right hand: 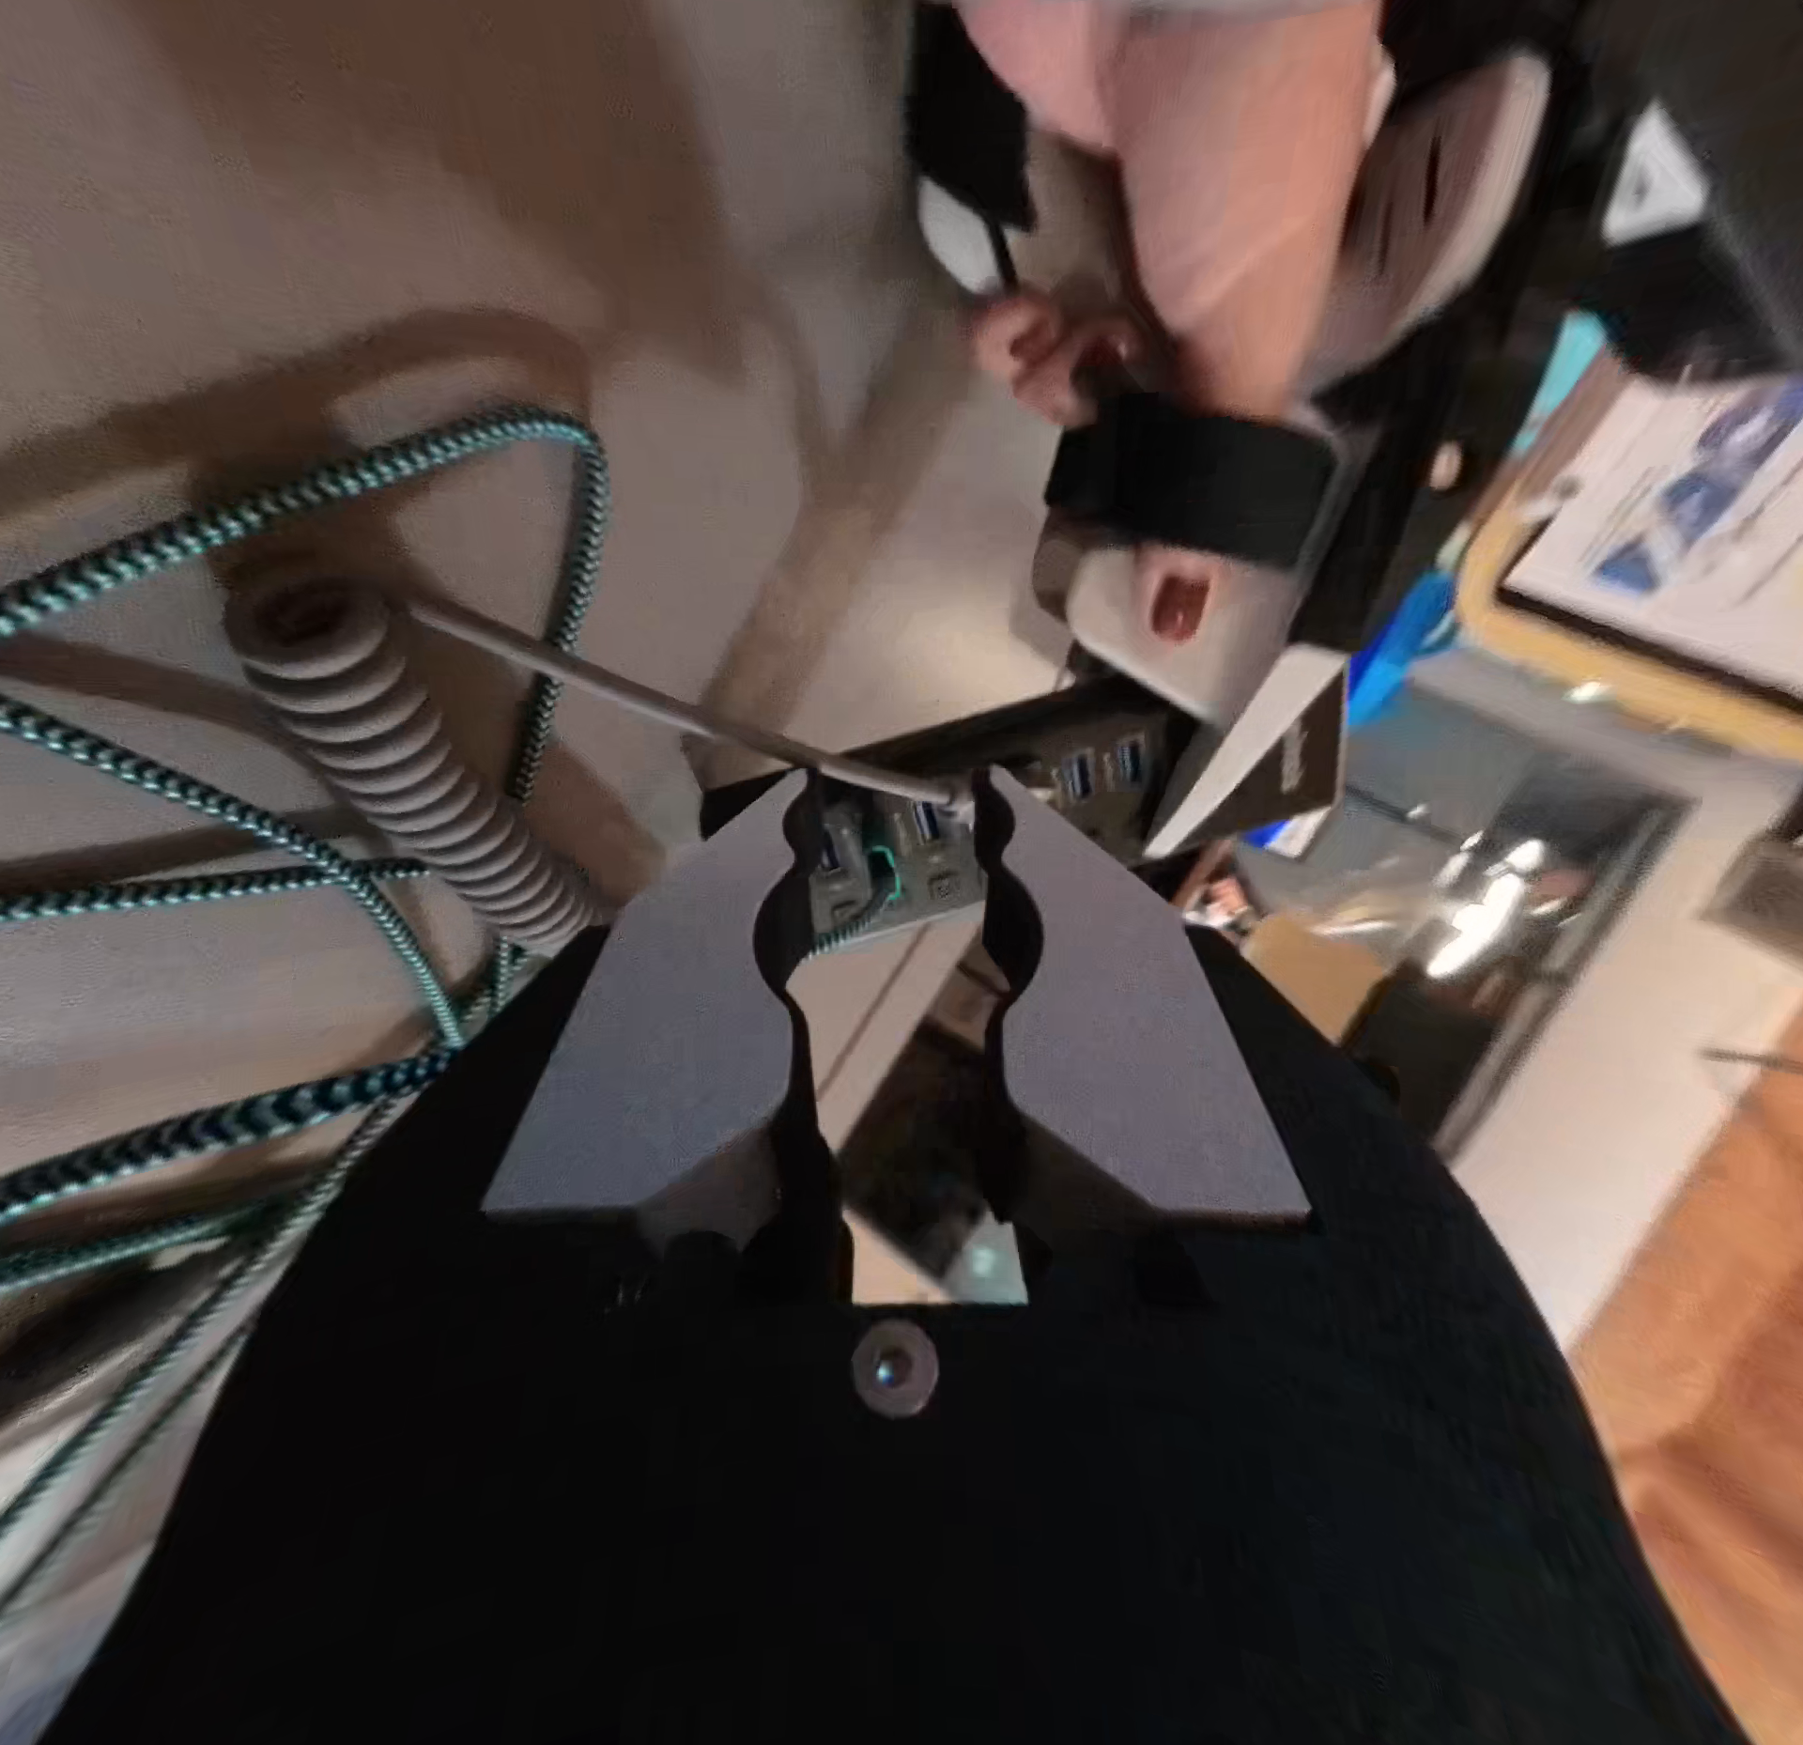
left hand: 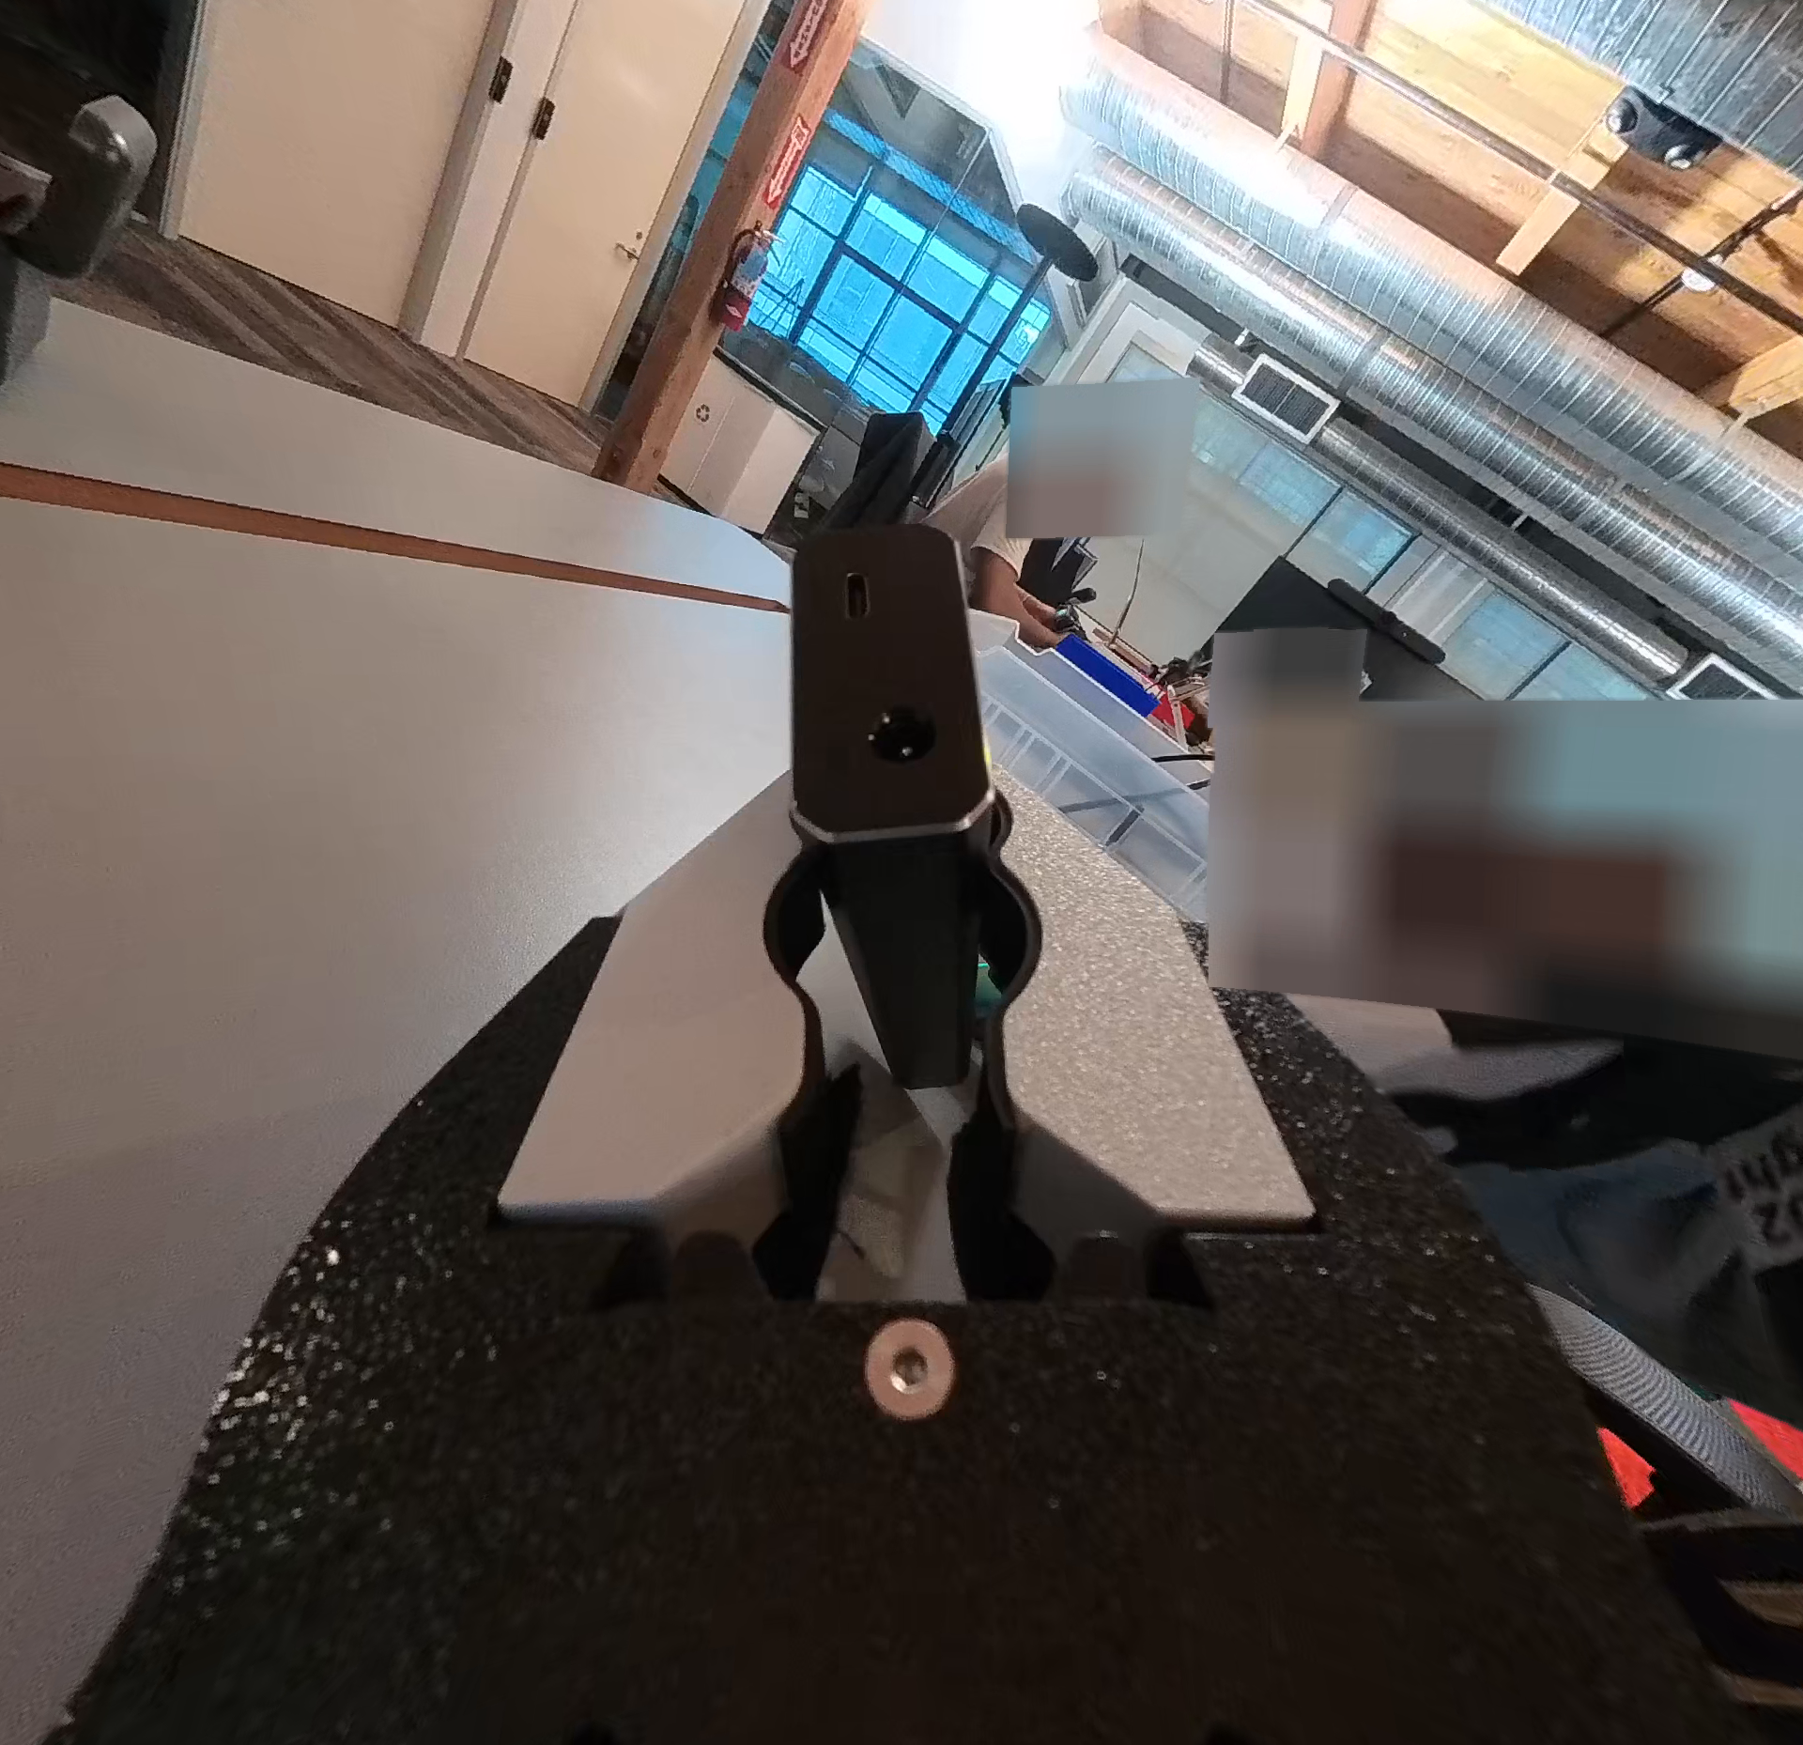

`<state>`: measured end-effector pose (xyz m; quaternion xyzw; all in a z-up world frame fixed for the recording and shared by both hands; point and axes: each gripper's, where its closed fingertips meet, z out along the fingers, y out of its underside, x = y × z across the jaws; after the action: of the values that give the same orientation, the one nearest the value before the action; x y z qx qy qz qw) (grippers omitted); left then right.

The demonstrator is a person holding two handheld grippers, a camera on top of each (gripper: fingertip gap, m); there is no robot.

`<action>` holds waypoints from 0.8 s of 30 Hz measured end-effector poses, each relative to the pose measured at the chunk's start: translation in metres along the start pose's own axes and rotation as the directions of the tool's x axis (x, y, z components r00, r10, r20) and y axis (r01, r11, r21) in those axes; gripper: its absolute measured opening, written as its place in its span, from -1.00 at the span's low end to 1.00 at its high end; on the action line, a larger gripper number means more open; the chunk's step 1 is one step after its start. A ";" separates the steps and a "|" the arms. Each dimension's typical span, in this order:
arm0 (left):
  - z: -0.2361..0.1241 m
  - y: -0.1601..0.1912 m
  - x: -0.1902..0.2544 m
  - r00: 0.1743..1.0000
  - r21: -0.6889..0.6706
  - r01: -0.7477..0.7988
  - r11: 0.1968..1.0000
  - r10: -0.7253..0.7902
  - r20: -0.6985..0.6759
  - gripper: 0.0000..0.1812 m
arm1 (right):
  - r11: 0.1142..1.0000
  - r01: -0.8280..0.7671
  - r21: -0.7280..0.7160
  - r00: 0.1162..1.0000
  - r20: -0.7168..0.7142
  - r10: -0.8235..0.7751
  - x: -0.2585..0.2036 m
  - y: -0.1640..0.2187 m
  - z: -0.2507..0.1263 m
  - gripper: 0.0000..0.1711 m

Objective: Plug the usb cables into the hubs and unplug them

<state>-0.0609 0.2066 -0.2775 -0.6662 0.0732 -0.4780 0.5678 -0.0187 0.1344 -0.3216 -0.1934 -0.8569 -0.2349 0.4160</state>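
In the left wrist view my left gripper (left hand: 898, 849) is shut on a black USB hub (left hand: 883, 683) and holds it above the grey table (left hand: 341, 722), end face toward the camera. In the right wrist view the same hub (right hand: 1083, 771) shows its row of blue ports, held by the left gripper (right hand: 1161, 625). My right gripper (right hand: 890, 786) is right in front of the ports, fingers apart with nothing clearly between them. A thin grey cable (right hand: 634, 698) runs from its coiled part (right hand: 410, 752) to the right fingertip. A green braided cable (right hand: 293, 820) reaches the hub.
Loops of the braided cable lie on the table at the left of the right wrist view. A clear plastic bin (left hand: 1093, 752) stands on the table behind the hub. A person's hand (right hand: 1054, 352) and arm are above the hub. The view is motion-blurred.
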 end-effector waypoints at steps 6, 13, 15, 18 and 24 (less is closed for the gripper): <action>0.000 0.000 -0.001 1.000 0.002 0.004 1.000 -0.004 0.005 -0.71 | 0.985 0.173 -0.022 0.985 -0.005 -0.173 -0.002 -0.012 0.004 -0.60; -0.001 -0.002 -0.007 0.999 0.014 0.019 1.000 -0.020 0.038 -0.71 | 0.922 -0.369 -0.113 0.924 0.061 0.377 0.009 0.033 0.002 -0.65; -0.001 -0.002 -0.008 0.999 0.016 0.024 1.000 -0.025 0.044 -0.71 | 0.874 -0.473 -0.112 0.869 0.103 0.484 0.007 0.035 0.005 -0.66; -0.001 -0.002 -0.009 0.998 0.016 0.030 0.999 -0.031 0.046 -0.71 | 0.901 -0.410 -0.140 0.896 0.120 0.427 0.004 0.036 0.011 -0.67; -0.002 -0.003 -0.010 0.998 0.018 0.034 0.999 -0.035 0.045 -0.70 | 0.953 -0.107 -0.282 0.989 0.067 0.131 0.007 0.038 0.023 -0.74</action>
<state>-0.0684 0.2124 -0.2808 -0.6733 0.0447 -0.4730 0.5665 -0.0166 0.1795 -0.3196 -0.3111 -0.8191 -0.3188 0.3614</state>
